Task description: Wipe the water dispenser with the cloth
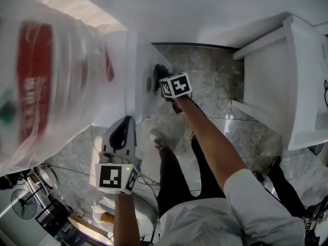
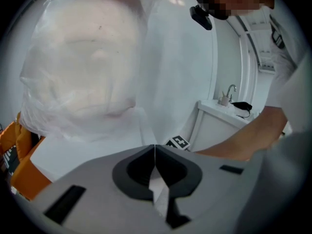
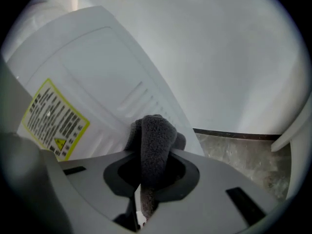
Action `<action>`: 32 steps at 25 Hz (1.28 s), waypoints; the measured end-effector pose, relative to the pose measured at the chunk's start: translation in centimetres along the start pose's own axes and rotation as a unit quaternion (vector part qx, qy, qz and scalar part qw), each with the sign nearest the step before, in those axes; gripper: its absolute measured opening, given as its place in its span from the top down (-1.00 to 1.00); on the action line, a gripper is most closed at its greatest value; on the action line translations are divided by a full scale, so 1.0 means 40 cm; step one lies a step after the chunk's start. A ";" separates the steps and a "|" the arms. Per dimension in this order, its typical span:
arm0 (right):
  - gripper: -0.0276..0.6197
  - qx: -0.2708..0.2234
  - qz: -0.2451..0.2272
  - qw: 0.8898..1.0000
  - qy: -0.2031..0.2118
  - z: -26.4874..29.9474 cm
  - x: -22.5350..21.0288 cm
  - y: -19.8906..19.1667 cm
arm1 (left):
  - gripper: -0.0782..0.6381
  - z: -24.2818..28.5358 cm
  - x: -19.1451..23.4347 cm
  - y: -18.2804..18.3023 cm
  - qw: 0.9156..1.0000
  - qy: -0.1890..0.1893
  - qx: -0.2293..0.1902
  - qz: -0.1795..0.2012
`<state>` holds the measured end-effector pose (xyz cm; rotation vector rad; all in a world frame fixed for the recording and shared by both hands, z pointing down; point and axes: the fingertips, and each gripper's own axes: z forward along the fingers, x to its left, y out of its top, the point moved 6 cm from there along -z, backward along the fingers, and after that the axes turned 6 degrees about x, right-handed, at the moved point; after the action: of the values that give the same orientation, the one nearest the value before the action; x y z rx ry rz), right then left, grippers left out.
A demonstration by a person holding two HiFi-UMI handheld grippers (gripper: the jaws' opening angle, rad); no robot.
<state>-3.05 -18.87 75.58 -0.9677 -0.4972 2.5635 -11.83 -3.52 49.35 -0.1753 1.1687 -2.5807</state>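
The white water dispenser (image 1: 122, 70) stands at the left of the head view, with its big clear water bottle (image 1: 46, 81) on top, close to the camera. My right gripper (image 1: 160, 78) is shut on a dark grey cloth (image 3: 155, 145), and the cloth presses against the dispenser's white side panel (image 3: 102, 77) by the ribbed vents (image 3: 141, 101). My left gripper (image 1: 122, 132) hangs lower, beside the dispenser, jaws shut with nothing between them. In the left gripper view the bottle (image 2: 83, 67) fills the upper left.
A yellow warning label (image 3: 53, 118) sits on the dispenser's side panel. A white cabinet (image 1: 287, 81) stands at the right on a grey marble floor (image 1: 215, 86). The white wall (image 3: 219, 48) is close behind the dispenser. Cables, a fan (image 1: 20, 199) and clutter lie at the lower left.
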 end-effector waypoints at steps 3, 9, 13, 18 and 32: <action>0.74 -0.018 0.012 1.000 0.001 -0.003 -0.026 0.063 | 0.73 0.001 -0.005 -0.002 1.000 0.002 0.002 0.000; 0.74 -0.088 0.009 0.996 0.027 -0.087 -0.010 0.196 | 0.73 0.005 -0.002 -0.009 1.000 0.001 -0.001 0.000; 0.74 -0.112 -0.039 0.991 0.065 -0.202 0.087 0.225 | 0.73 0.003 -0.009 -0.016 1.000 0.003 0.013 -0.017; 0.75 -0.101 -0.107 0.988 0.041 -0.331 0.242 0.170 | 0.73 -0.038 -0.014 0.002 0.999 0.003 -0.007 -0.043; 0.74 -0.087 -0.202 0.974 0.053 -0.629 0.544 0.019 | 0.73 -0.270 0.139 0.011 0.996 0.036 -0.059 -0.049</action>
<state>-1.34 -4.98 45.39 -0.9423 -0.8076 2.1216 -19.50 2.13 41.82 -0.1698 1.3717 -2.6243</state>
